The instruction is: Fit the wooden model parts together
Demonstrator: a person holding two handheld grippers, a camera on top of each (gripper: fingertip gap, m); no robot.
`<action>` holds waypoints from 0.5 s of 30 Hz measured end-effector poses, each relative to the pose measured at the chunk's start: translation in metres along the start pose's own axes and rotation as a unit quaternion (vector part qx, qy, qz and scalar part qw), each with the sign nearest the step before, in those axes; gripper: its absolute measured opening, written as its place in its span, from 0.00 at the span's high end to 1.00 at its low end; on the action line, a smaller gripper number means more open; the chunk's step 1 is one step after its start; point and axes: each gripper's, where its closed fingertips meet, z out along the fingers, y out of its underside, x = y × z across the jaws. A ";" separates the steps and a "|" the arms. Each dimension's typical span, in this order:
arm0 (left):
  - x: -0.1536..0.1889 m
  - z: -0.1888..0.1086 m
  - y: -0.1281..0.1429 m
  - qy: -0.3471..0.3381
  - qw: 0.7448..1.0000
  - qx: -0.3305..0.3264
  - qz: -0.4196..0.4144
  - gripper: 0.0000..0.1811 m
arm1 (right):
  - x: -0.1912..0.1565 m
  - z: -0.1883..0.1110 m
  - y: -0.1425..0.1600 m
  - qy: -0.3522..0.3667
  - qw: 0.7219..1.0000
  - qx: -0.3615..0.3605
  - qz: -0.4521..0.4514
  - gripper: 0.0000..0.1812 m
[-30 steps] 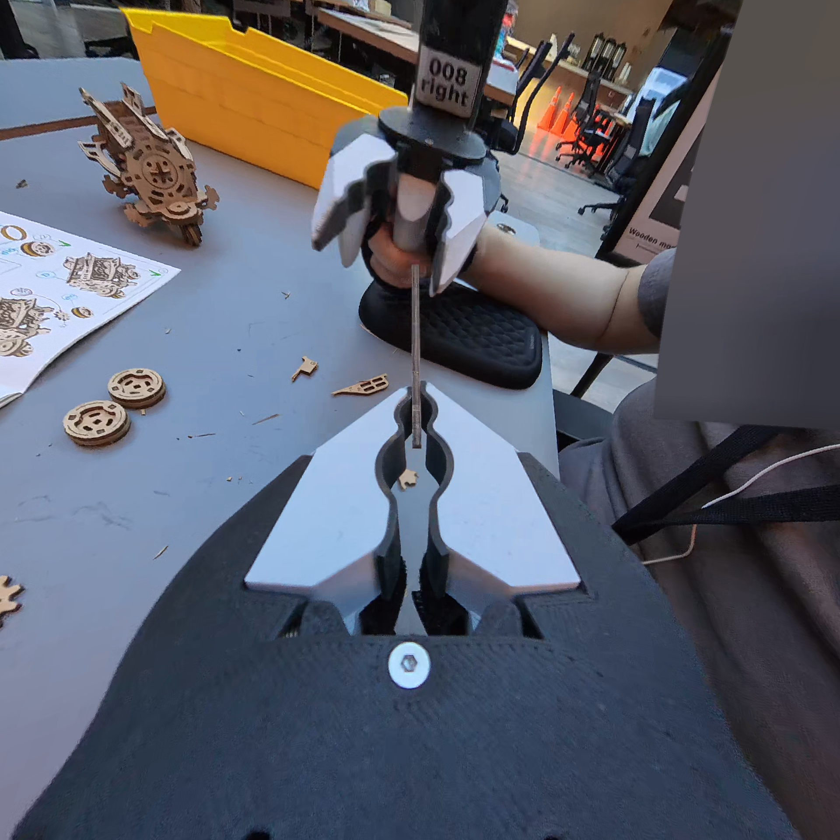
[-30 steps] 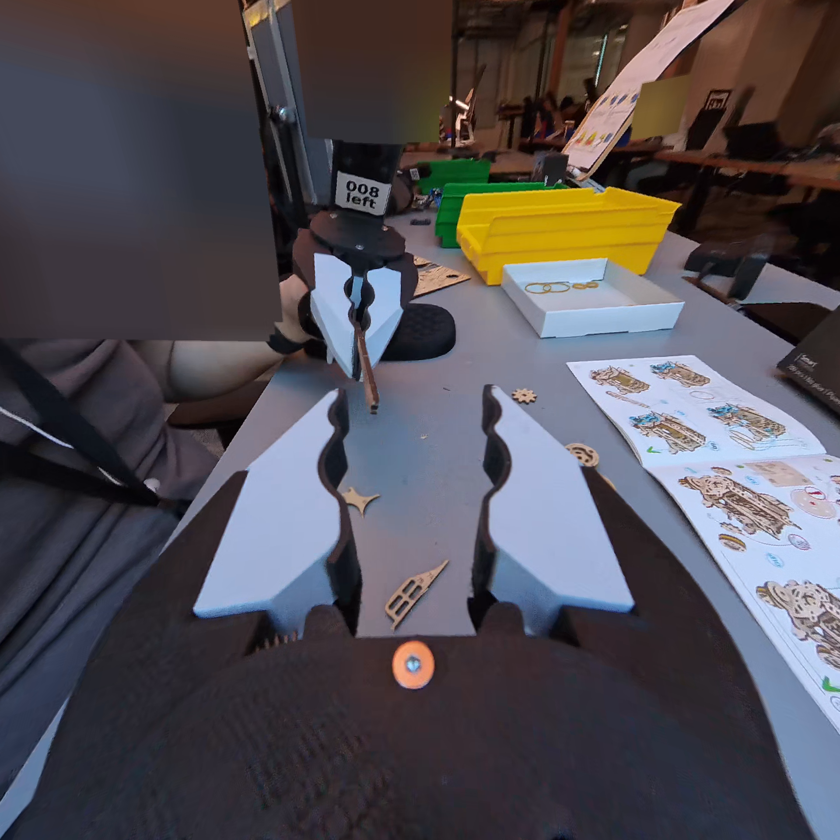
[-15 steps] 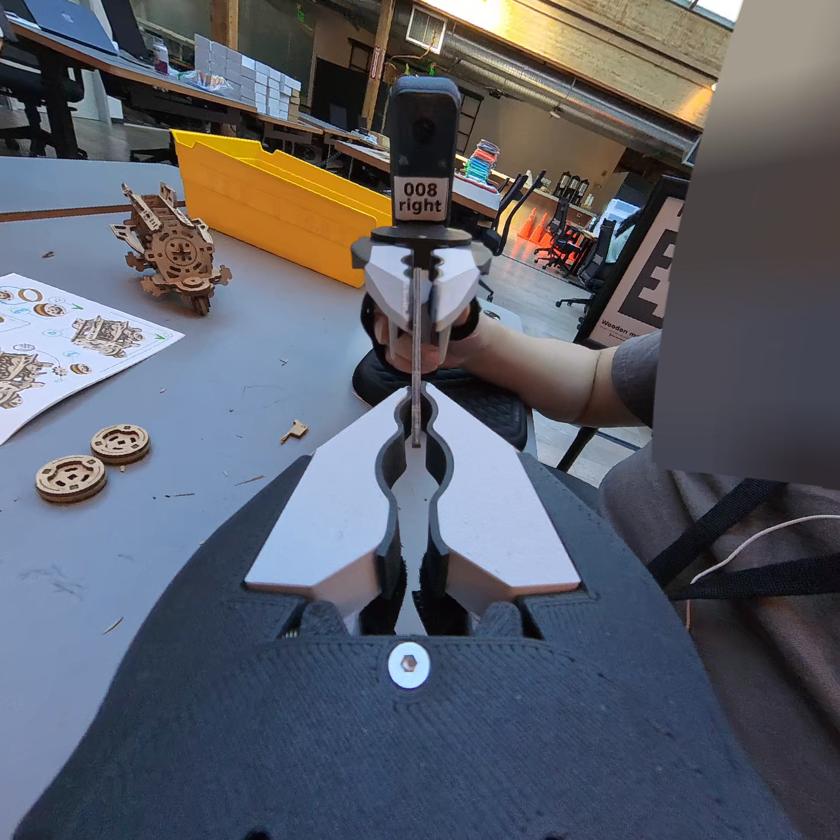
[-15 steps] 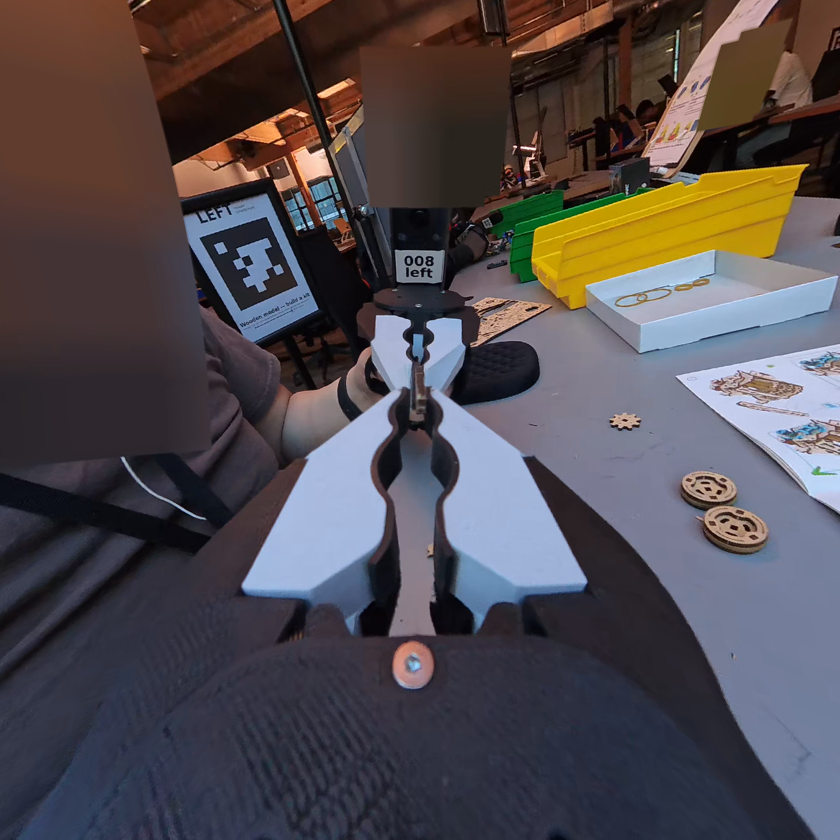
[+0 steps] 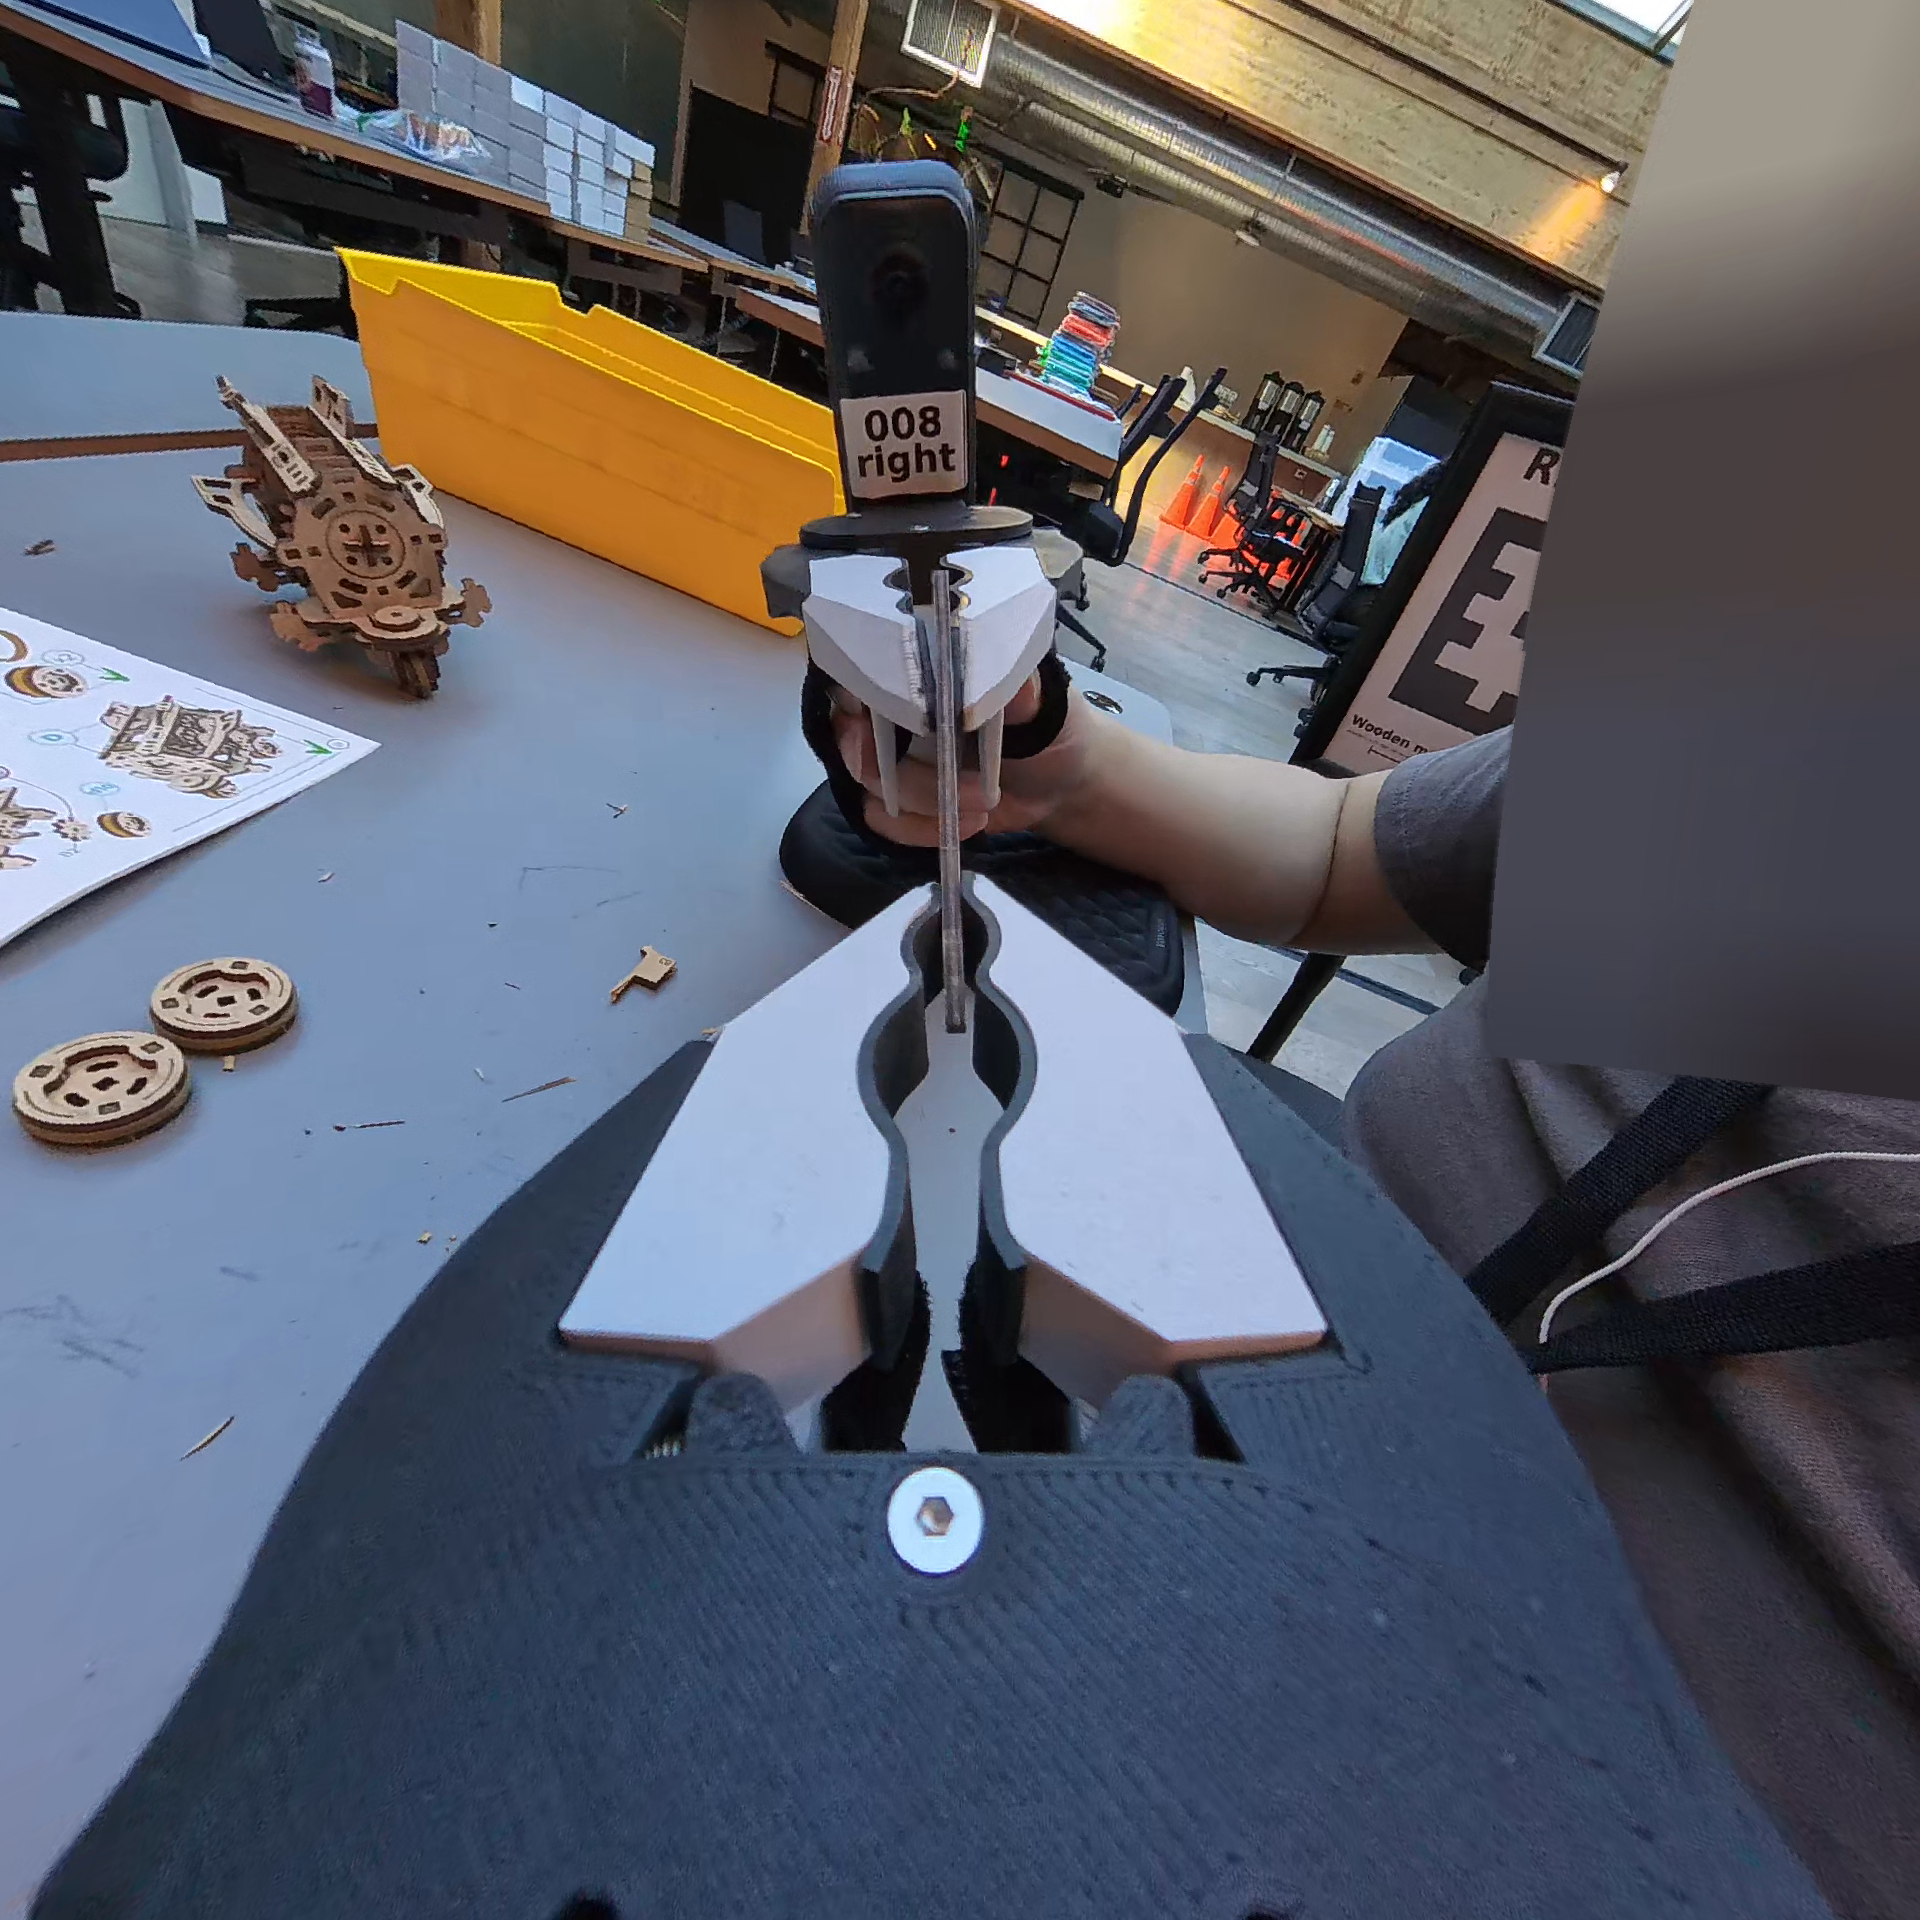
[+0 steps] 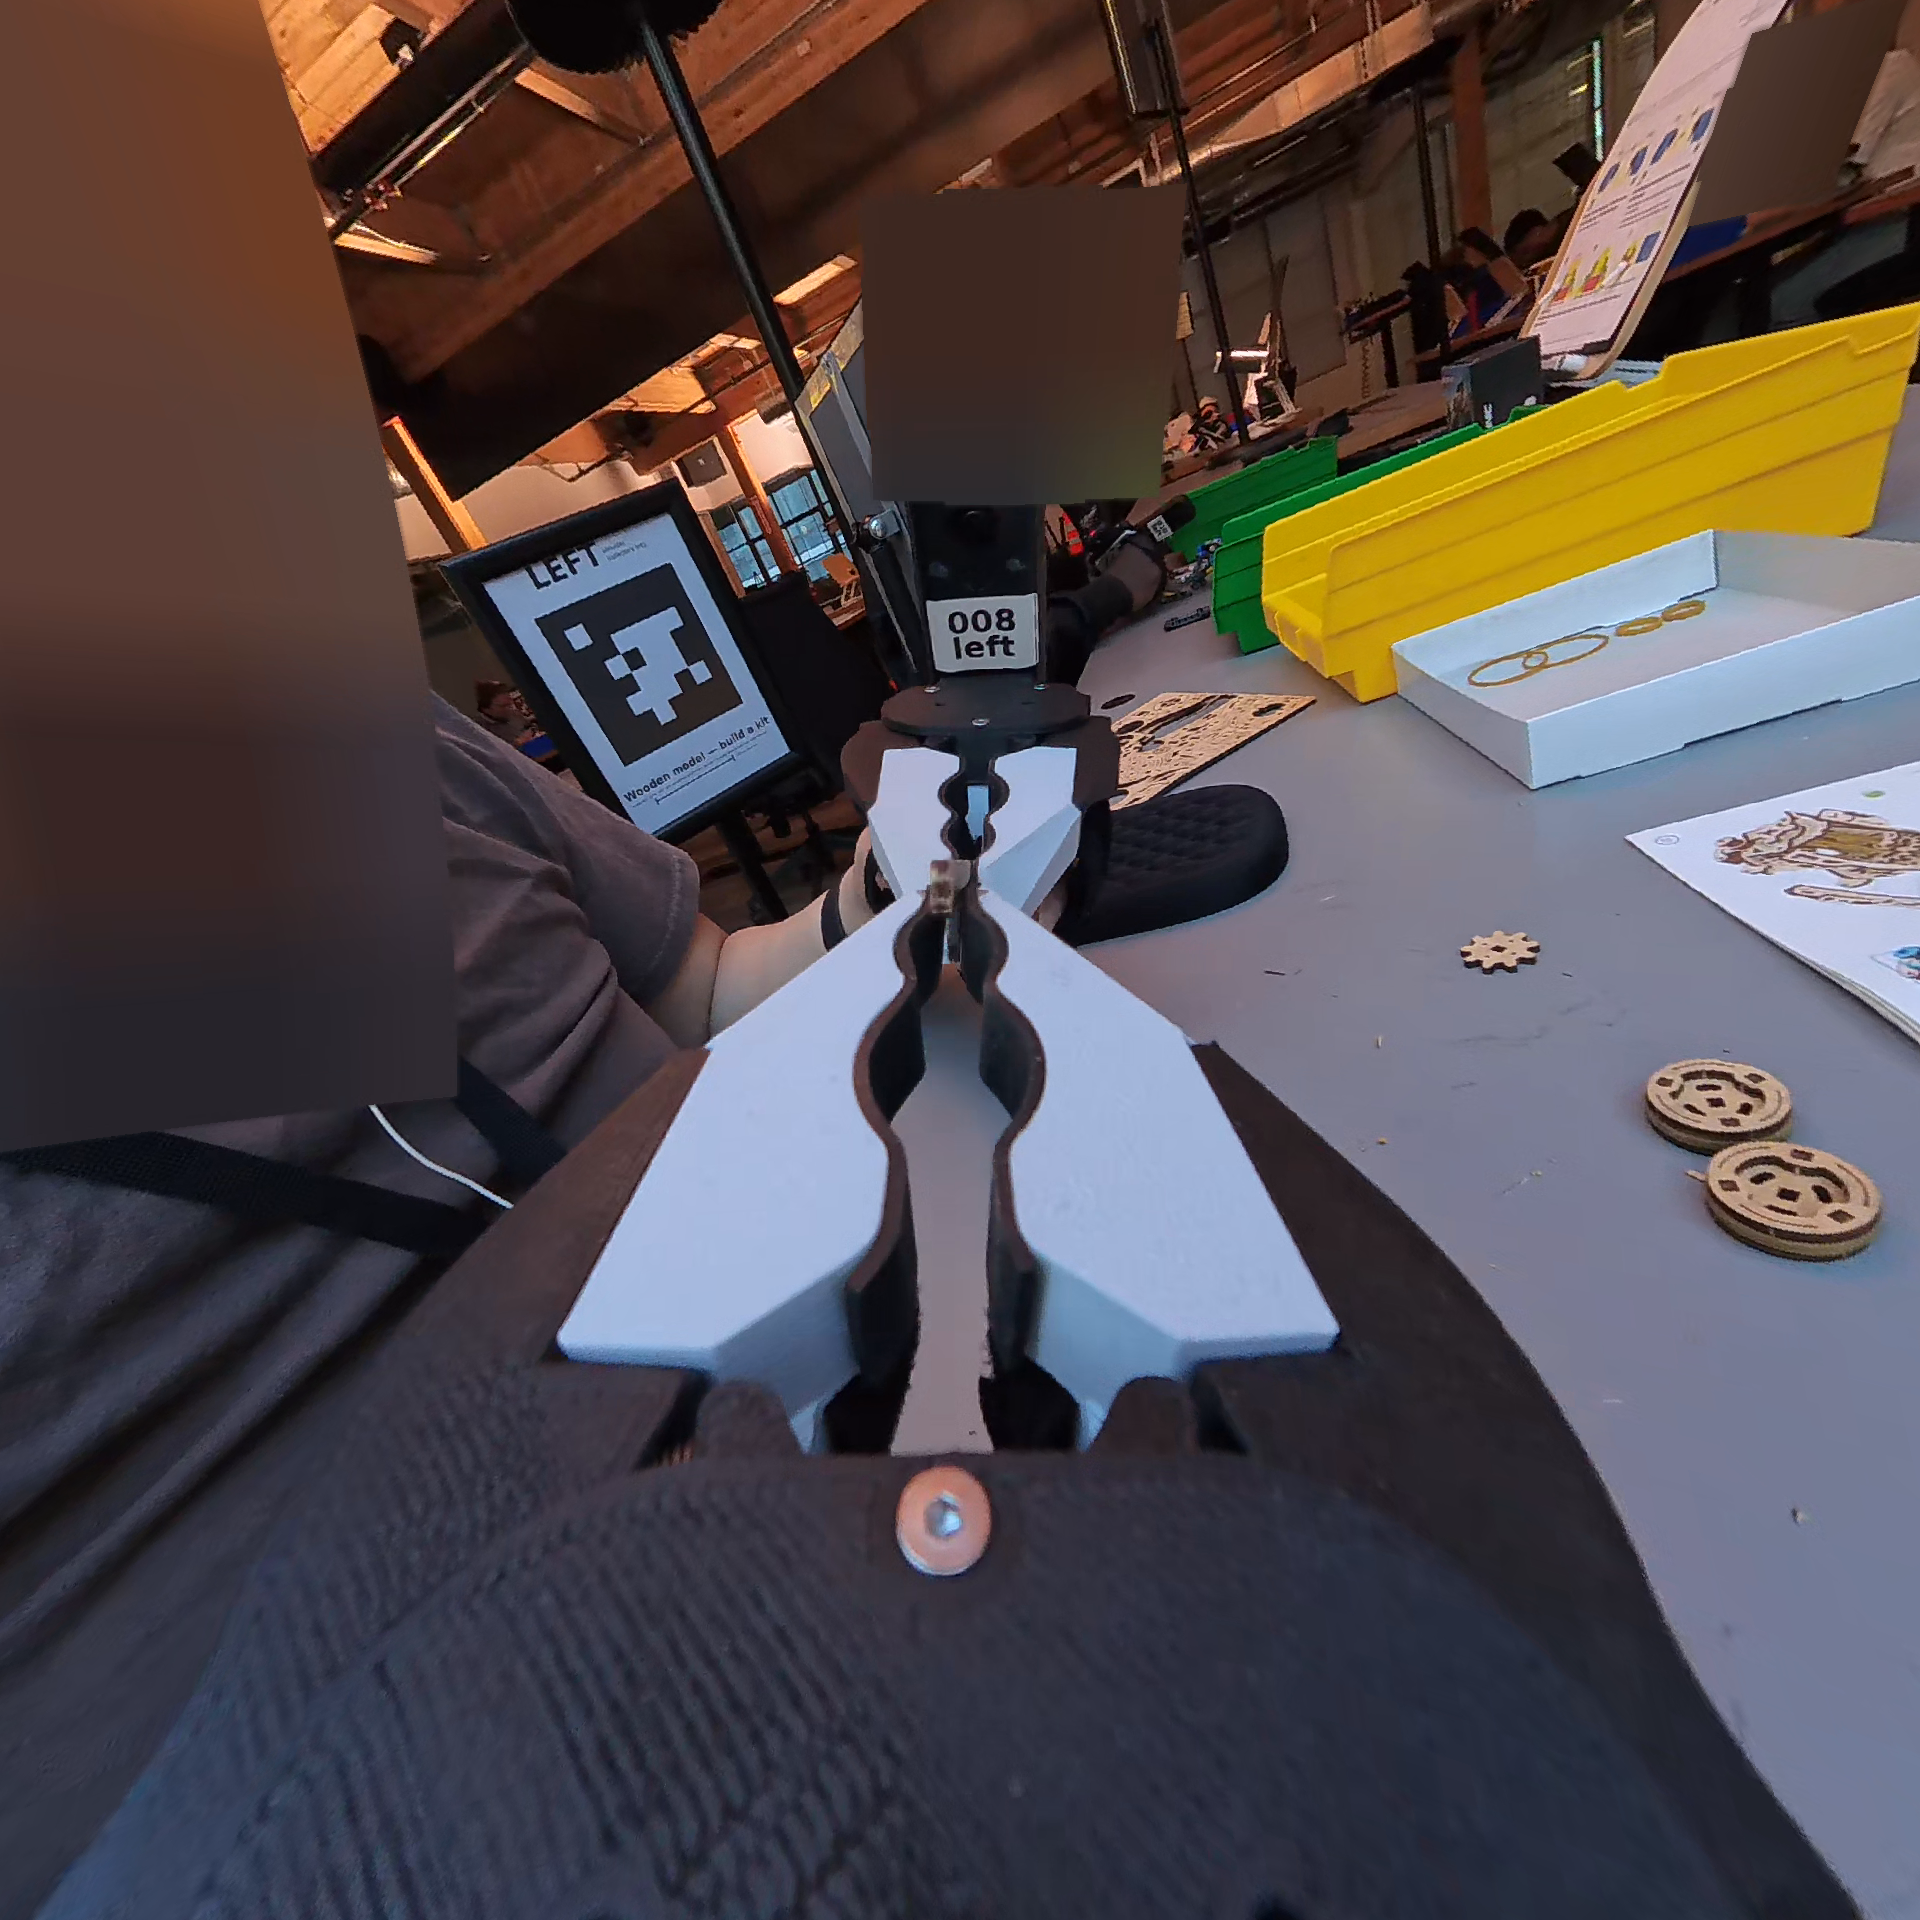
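A thin flat wooden part (image 5: 948, 810), seen edge-on, spans between my two grippers above the grey table (image 5: 499, 831). My left gripper (image 5: 948, 909) is shut on its near end. My right gripper (image 5: 940, 717) faces it and is shut on the far end. In the right wrist view the right gripper (image 6: 951, 925) pinches the part's tip (image 6: 943, 896), with the left gripper (image 6: 971, 868) just beyond. A part-built wooden model (image 5: 343, 540) and two wooden wheels (image 5: 223, 1003) (image 5: 101, 1086) lie to the left.
An instruction sheet (image 5: 135, 748) lies at the left, a yellow bin (image 5: 582, 416) behind. The right wrist view shows a white tray (image 6: 1714, 717), green bins (image 6: 1268, 499), a small gear (image 6: 1499, 951), a cut-out wooden sheet (image 6: 1195, 727) and a black pad (image 6: 1174, 852). A person sits at the table edge. The grippers are tip to tip, or close to it. Between my right fingertips and the part-built wooden model (image 5: 343, 540) there is roughly 25 cm.
The right gripper was open and apart from the part; it has closed on the part's far end. Both grippers have risen and levelled, and now hold it nose to nose.
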 end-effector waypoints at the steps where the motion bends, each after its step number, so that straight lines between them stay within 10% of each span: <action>1: 0.000 0.000 0.000 -0.001 1.000 -0.001 0.000 1.00 | 0.000 0.000 -0.001 0.000 1.000 0.003 0.000 0.99; 12: -0.003 0.001 0.004 0.004 1.000 -0.017 -0.018 1.00 | 0.003 -0.001 0.002 0.019 1.000 -0.018 -0.012 0.99; 15: -0.028 -0.017 0.002 -0.056 0.998 -0.033 -0.018 0.82 | 0.008 -0.009 -0.005 0.037 0.999 -0.005 -0.014 0.99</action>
